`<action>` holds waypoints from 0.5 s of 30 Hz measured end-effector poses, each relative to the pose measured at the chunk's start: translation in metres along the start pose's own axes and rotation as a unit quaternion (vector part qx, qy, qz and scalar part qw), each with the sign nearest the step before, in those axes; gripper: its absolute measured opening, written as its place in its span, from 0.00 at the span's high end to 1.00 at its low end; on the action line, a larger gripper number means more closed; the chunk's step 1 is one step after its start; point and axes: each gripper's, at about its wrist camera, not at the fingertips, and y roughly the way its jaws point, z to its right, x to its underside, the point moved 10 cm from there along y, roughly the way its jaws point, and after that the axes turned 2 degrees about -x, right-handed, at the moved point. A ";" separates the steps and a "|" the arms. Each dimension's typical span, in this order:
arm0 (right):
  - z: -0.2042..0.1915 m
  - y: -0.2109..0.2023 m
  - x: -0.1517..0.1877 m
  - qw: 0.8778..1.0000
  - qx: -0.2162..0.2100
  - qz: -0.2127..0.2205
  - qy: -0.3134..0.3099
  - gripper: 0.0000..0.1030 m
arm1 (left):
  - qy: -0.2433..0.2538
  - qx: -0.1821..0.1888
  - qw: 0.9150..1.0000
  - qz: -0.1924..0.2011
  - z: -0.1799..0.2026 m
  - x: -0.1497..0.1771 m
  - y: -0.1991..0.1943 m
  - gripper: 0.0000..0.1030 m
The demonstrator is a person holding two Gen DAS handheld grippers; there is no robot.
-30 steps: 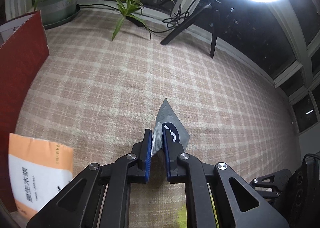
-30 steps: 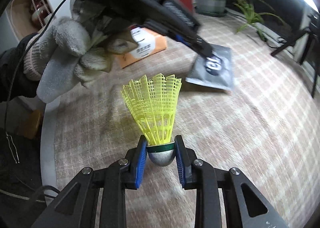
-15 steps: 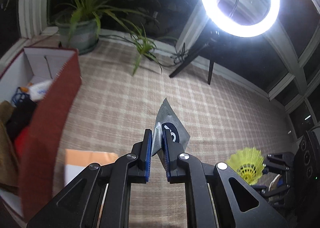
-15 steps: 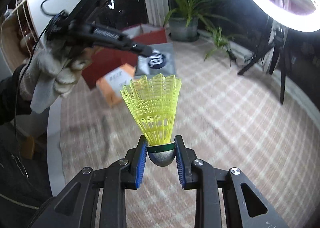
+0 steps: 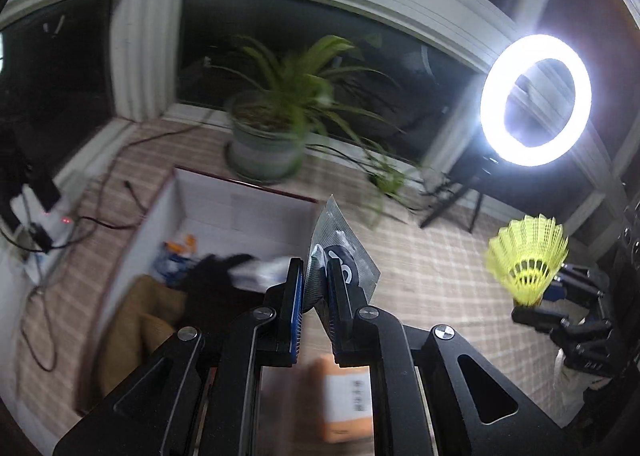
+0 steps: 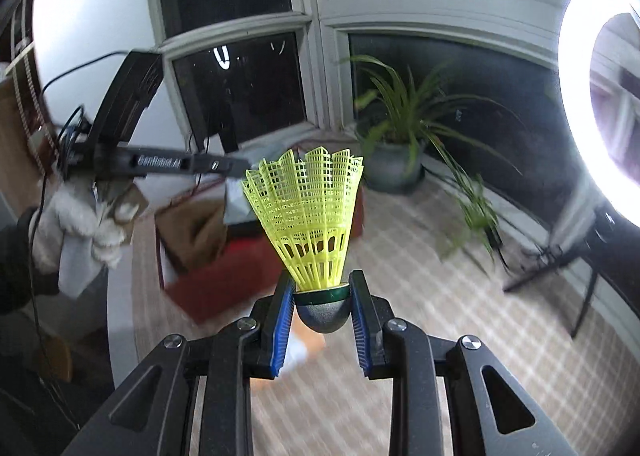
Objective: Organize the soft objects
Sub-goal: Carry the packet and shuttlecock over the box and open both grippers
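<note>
My left gripper [image 5: 314, 288] is shut on a flat grey foil pouch [image 5: 348, 252] with a dark round logo, held in the air at the near right edge of an open red box [image 5: 240, 212] with white inner walls. The box holds brown cloth [image 5: 140, 320], dark fabric and small packets. My right gripper [image 6: 322, 296] is shut on the grey cork of a yellow plastic shuttlecock [image 6: 308, 212], skirt up, held high. The shuttlecock also shows at the right of the left wrist view [image 5: 528, 260]. The left gripper [image 6: 224, 166] shows in the right wrist view, over the box [image 6: 224, 276].
A checked beige carpet [image 5: 432, 268] covers the floor. An orange-and-white pack [image 5: 344, 400] lies below the left gripper. A potted plant [image 5: 272, 136] stands behind the box. A ring light [image 5: 536, 100] on a tripod stands at the right. Cables [image 5: 80, 216] lie at the left.
Both grippers have risen and swung toward the red box. The pouch now hangs at the box's edge. The shuttlecock has been lifted higher, still gripped.
</note>
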 end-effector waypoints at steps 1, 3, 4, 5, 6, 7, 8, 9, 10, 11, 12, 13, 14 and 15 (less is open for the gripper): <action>-0.002 0.009 -0.009 1.000 0.000 0.000 0.001 0.76 | -0.001 -0.004 1.000 0.000 -0.008 -0.003 0.000 0.91; -0.009 0.029 -0.030 1.000 -0.003 -0.001 0.005 0.76 | -0.006 -0.014 1.000 0.000 -0.030 -0.012 0.005 0.91; -0.012 0.036 -0.038 1.000 -0.005 -0.002 0.007 0.76 | -0.007 -0.017 1.000 -0.001 -0.034 -0.015 0.008 0.91; -0.015 0.048 -0.048 1.000 -0.005 -0.005 0.010 0.76 | -0.011 -0.022 1.000 -0.001 -0.045 -0.018 0.011 0.91; -0.016 0.057 -0.055 1.000 -0.002 -0.007 0.010 0.76 | -0.012 -0.025 1.000 -0.001 -0.051 -0.020 0.013 0.91; -0.018 0.064 -0.060 1.000 -0.001 -0.009 0.012 0.76 | -0.013 -0.029 1.000 -0.002 -0.057 -0.023 0.016 0.91; -0.020 0.074 -0.066 1.000 -0.003 -0.014 0.014 0.76 | -0.017 -0.030 0.999 -0.004 -0.065 -0.026 0.020 0.91; -0.021 0.086 -0.073 1.000 -0.004 -0.019 0.016 0.76 | -0.019 -0.031 0.999 -0.006 -0.070 -0.027 0.023 0.91; -0.022 0.094 -0.077 1.000 -0.004 -0.023 0.017 0.76 | -0.020 -0.035 0.999 -0.007 -0.076 -0.028 0.025 0.91; -0.023 0.103 -0.081 0.999 -0.002 -0.029 0.015 0.76 | -0.018 -0.039 0.999 -0.008 -0.080 -0.030 0.028 0.91; -0.024 0.115 -0.085 0.999 0.001 -0.035 0.010 0.76 | -0.017 -0.044 0.999 -0.008 -0.084 -0.031 0.030 0.91; -0.025 0.123 -0.087 0.999 0.003 -0.040 0.007 0.76 | -0.017 -0.046 0.999 -0.009 -0.088 -0.031 0.032 0.91; -0.026 0.137 -0.090 0.999 0.003 -0.050 0.003 0.76 | -0.019 -0.048 0.999 -0.010 -0.093 -0.033 0.034 0.91; -0.026 0.145 -0.091 0.998 0.003 -0.055 0.002 0.76 | -0.021 -0.049 0.999 -0.011 -0.097 -0.034 0.036 0.91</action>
